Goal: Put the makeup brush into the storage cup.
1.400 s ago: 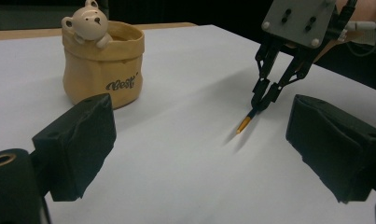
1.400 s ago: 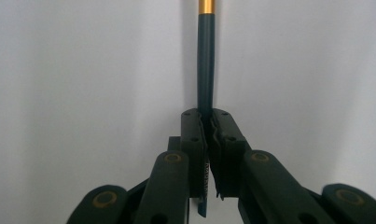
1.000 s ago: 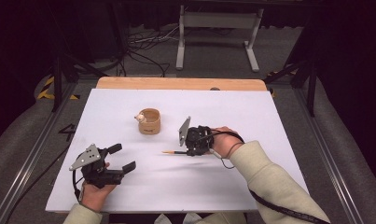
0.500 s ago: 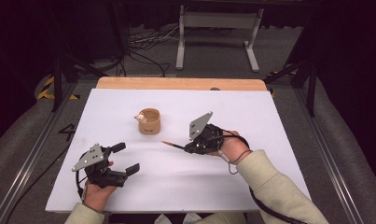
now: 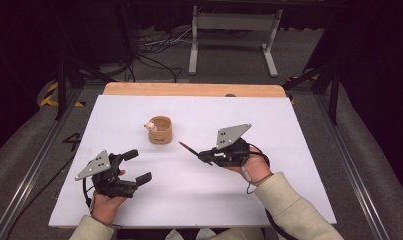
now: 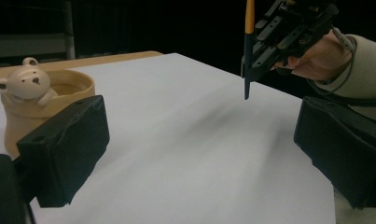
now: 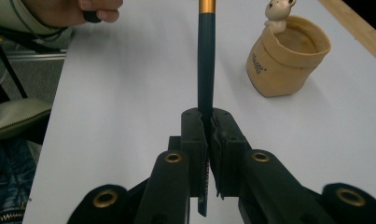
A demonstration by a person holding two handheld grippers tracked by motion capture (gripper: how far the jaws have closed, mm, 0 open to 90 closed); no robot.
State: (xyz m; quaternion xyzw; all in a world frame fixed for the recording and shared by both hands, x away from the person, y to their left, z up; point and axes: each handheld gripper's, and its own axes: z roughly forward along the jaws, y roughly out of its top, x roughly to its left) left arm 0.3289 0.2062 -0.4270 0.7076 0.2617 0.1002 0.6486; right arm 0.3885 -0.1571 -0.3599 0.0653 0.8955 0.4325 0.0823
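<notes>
My right gripper (image 5: 205, 156) is clenched on a dark teal paintbrush (image 7: 205, 70) with a gold ferrule, the handle pinched between the jaws and the tip end pointing out toward the far left of the table (image 5: 299, 200). It hangs above the middle of the white tabletop, just right of the tan pen cup (image 5: 160, 130) with a small bear figure (image 6: 26, 83) perched on its rim. The cup stands toward the far edge, left of centre. My left gripper (image 5: 139, 166) sits released near the near-left corner, jaws spread wide and holding nothing.
</notes>
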